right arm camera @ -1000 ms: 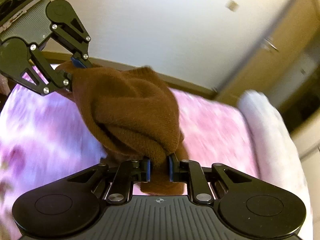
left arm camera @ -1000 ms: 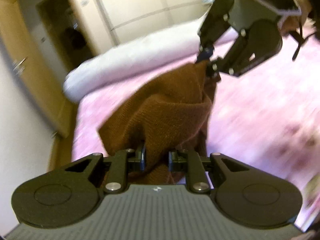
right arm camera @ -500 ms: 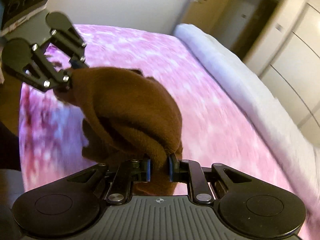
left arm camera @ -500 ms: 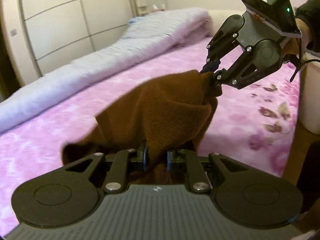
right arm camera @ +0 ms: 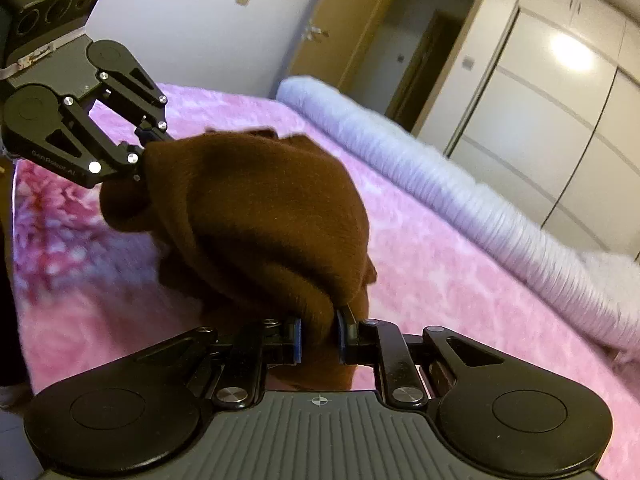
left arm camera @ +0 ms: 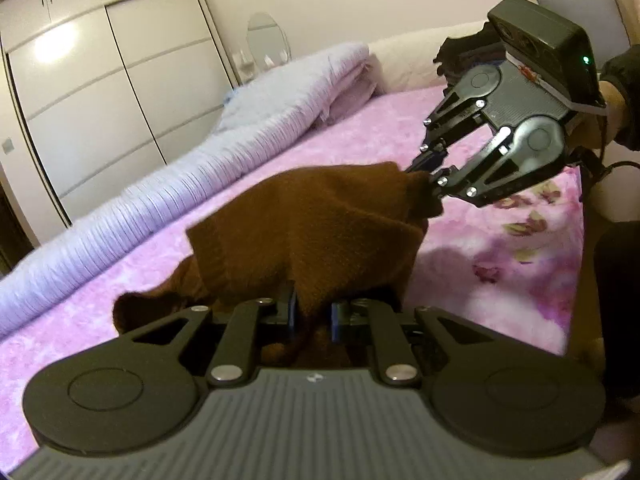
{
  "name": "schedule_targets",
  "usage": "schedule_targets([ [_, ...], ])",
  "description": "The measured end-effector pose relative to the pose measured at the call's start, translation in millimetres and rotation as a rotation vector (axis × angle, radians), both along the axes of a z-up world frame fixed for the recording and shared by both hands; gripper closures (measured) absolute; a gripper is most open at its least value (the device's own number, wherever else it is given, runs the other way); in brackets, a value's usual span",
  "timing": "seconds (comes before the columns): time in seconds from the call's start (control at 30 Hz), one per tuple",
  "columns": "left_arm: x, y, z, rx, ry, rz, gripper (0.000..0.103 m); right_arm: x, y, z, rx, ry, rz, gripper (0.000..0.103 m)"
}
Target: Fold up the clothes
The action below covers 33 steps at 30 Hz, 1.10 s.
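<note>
Both of my grippers have the same brown knit garment [left arm camera: 320,224] pinched between their pads, and it hangs as a slack span from one to the other above the pink bedspread [left arm camera: 500,264].

Left gripper [left arm camera: 312,316]: the blue pads press a fold of the knit from both sides and the jaws are closing further on it. Cloth bunches over the fingertips and drops below them. In the right wrist view the left gripper [right arm camera: 146,142] sits at upper left, biting the garment's far corner.

Right gripper [right arm camera: 318,334]: clenched on a thick roll of the brown knit [right arm camera: 256,216], blue pads tight against it on each side. In the left wrist view the right gripper [left arm camera: 430,174] comes in from the upper right and clamps the opposite corner; a dark sleeve [left arm camera: 622,92] shows behind it.

Garment position: mostly lifted. In the left wrist view a lower lobe at the left reaches down to the bedspread; I cannot tell whether it rests there.

Surroundings: a rolled pale lavender quilt [left arm camera: 192,196] lies along the far side of the bed, in front of a white wardrobe [left arm camera: 100,92]. In the right wrist view a wooden door frame [right arm camera: 360,20] stands beyond the quilt's end.
</note>
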State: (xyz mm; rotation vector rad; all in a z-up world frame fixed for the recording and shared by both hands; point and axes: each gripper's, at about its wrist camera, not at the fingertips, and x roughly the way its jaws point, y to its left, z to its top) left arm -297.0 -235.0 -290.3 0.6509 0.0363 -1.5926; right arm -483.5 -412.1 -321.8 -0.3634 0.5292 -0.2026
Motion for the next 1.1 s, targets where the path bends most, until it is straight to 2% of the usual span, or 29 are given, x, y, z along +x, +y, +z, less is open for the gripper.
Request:
schedule_targets([
  [0.13,-25,33,2,-0.004,0.044,-0.021,0.090,-16,22,11,-0.013,-0.003,-0.054,0.088],
  [0.17,-30,40,1,0.003,0.053,-0.025,0.089,-23,28,14,-0.013,0.009,-0.070,0.088],
  [0.2,-34,47,-1,0.012,0.062,-0.029,0.081,-31,35,17,-0.016,0.020,-0.084,0.088],
  [0.27,-40,64,-1,0.028,0.085,-0.018,0.078,-38,50,19,-0.053,0.044,-0.104,0.084],
  [0.3,-39,72,-1,0.026,0.101,-0.008,0.077,-42,58,21,-0.071,0.050,-0.113,0.073],
  [0.33,-38,80,0,0.021,0.116,0.001,0.069,-44,67,24,-0.084,0.042,-0.114,0.065],
  [0.4,-30,98,3,0.007,0.133,0.043,0.063,-46,85,31,-0.085,0.001,-0.075,0.021],
  [0.47,-17,111,2,-0.003,0.122,0.103,0.061,-38,103,35,-0.056,-0.012,-0.005,0.012],
  [0.57,9,117,-1,0.004,0.090,0.209,0.058,-4,129,23,-0.044,0.039,0.117,0.012],
  [0.67,38,109,-6,0.015,0.085,0.272,0.058,42,136,-9,-0.066,0.125,0.167,0.012],
  [0.73,58,97,-7,0.020,0.075,0.307,0.055,68,125,-27,-0.018,0.177,0.156,0.017],
  [0.77,69,91,-6,0.022,0.074,0.314,0.054,75,114,-27,0.044,0.183,0.148,0.045],
  [0.8,80,82,-5,0.021,0.073,0.319,0.051,81,102,-24,0.111,0.186,0.138,0.092],
  [0.9,105,49,1,0.009,0.066,0.312,0.045,67,68,8,0.191,0.094,0.088,0.091],
  [0.93,111,36,3,0.008,0.066,0.301,0.044,57,56,23,0.184,0.054,0.062,0.091],
  [1.0,120,10,6,0.005,0.071,0.272,0.044,31,29,53,0.155,-0.033,-0.021,0.091],
  [1.1,124,-33,11,-0.009,0.099,0.211,0.040,-11,-24,87,0.201,-0.172,-0.178,0.091],
])
